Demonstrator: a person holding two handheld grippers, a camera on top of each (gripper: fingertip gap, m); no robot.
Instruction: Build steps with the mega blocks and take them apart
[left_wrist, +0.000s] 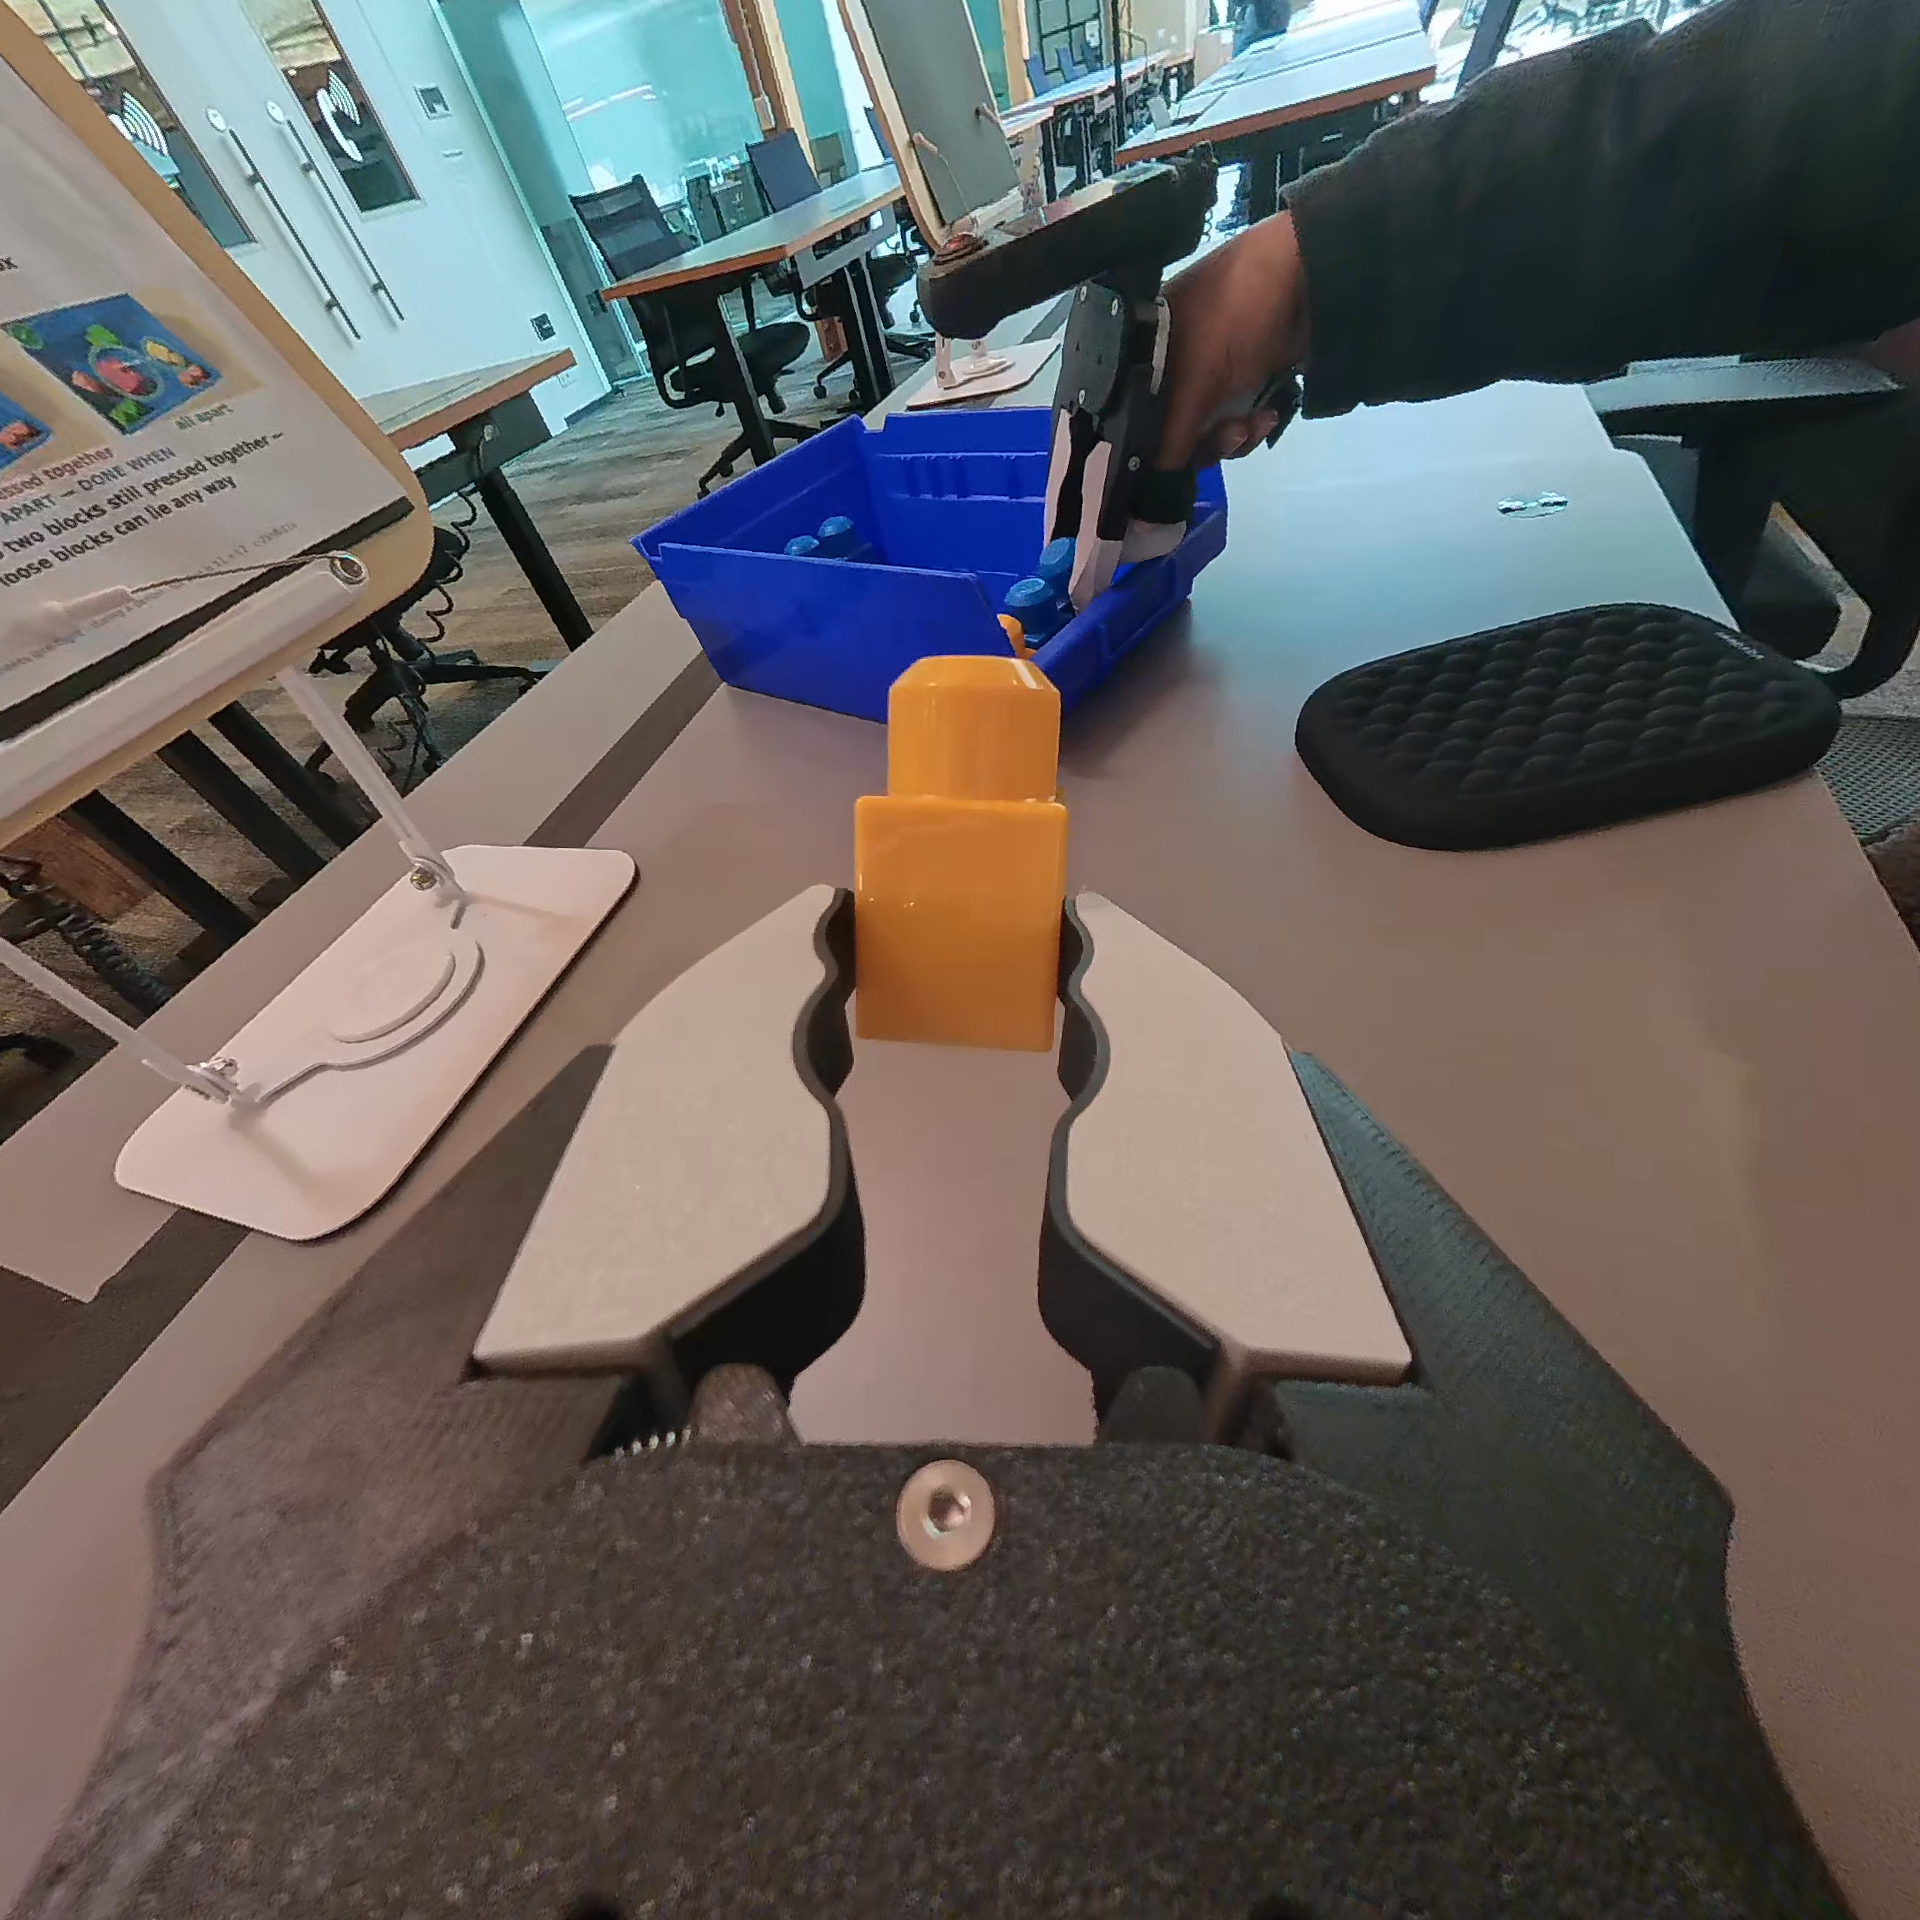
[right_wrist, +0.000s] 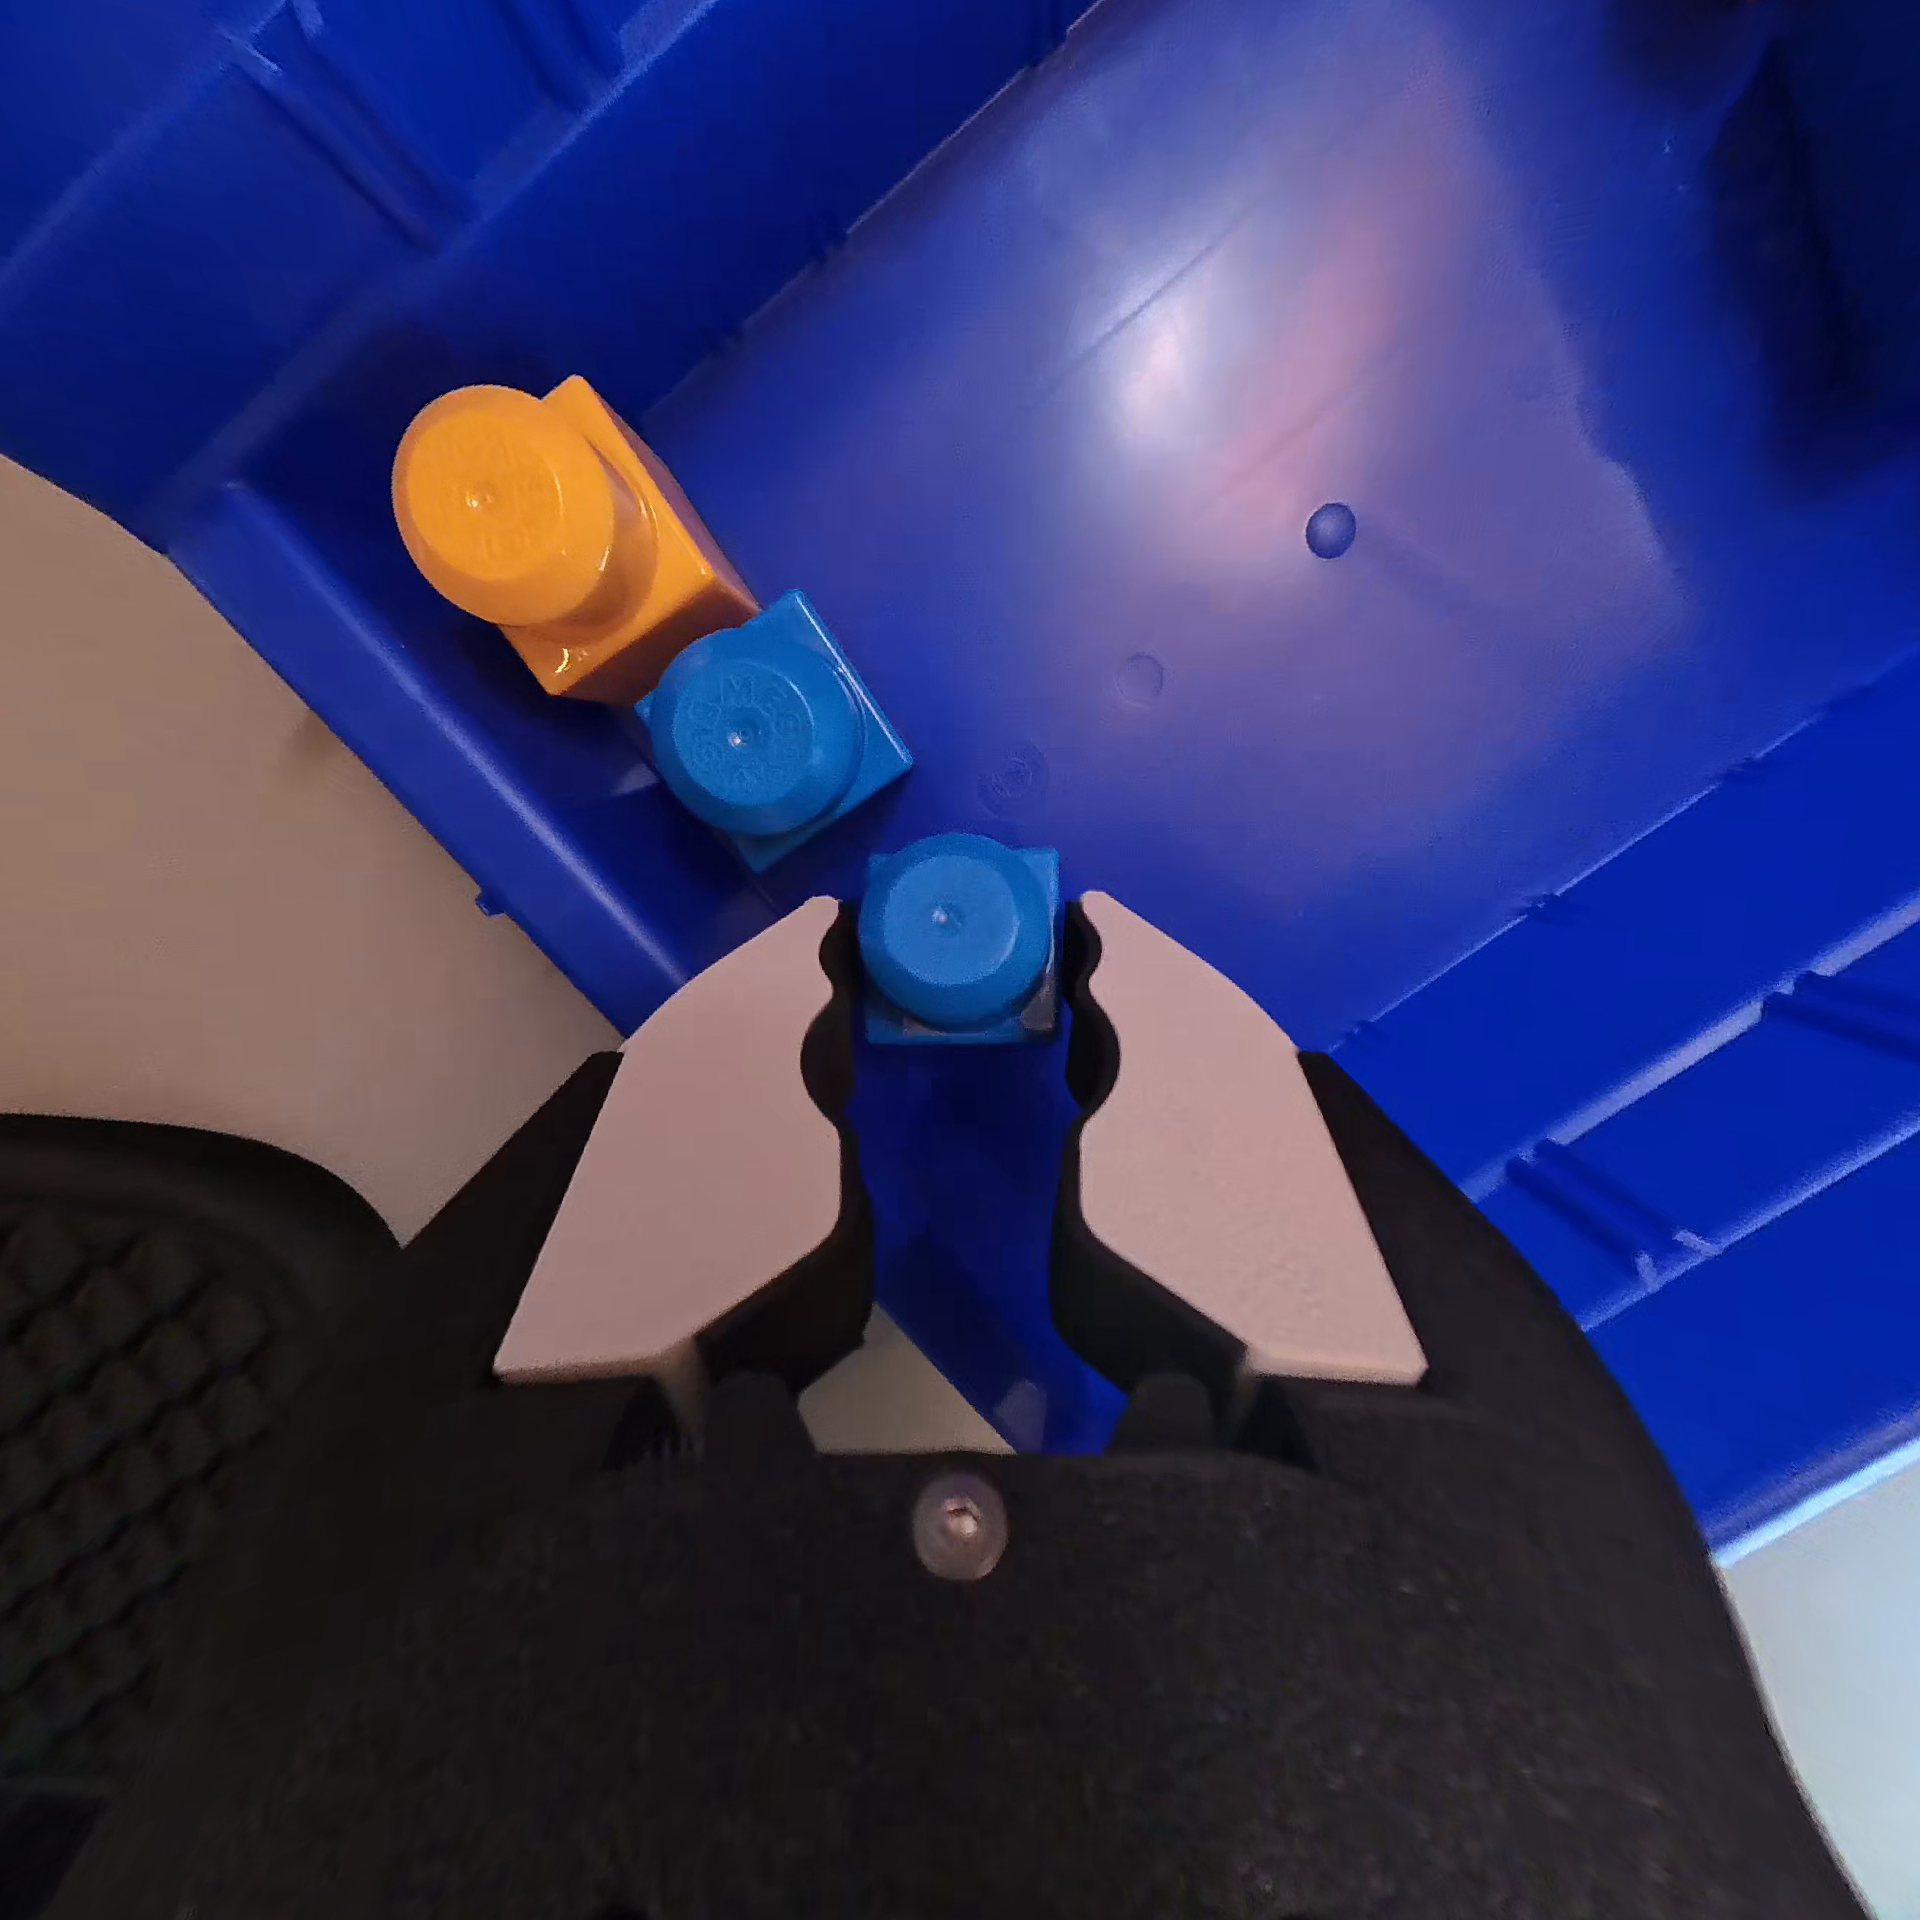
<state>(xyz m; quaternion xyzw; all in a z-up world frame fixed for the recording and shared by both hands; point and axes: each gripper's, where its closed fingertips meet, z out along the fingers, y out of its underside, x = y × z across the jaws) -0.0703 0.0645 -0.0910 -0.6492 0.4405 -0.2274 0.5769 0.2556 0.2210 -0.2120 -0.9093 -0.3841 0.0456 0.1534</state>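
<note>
Orange block (left_wrist: 958, 914) upright, clamped in my level left gripper (left_wrist: 956, 971); right gripper (right_wrist: 956, 961), pointing down into blue bin (right_wrist: 1351, 416), grips blue block (right_wrist: 951, 935).

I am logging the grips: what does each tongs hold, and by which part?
Left tongs: the orange block, by the two sides of its square base. Right tongs: a blue block in the bin, by its base sides.

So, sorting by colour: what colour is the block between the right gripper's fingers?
Blue block, clearest in the right wrist view.
</note>
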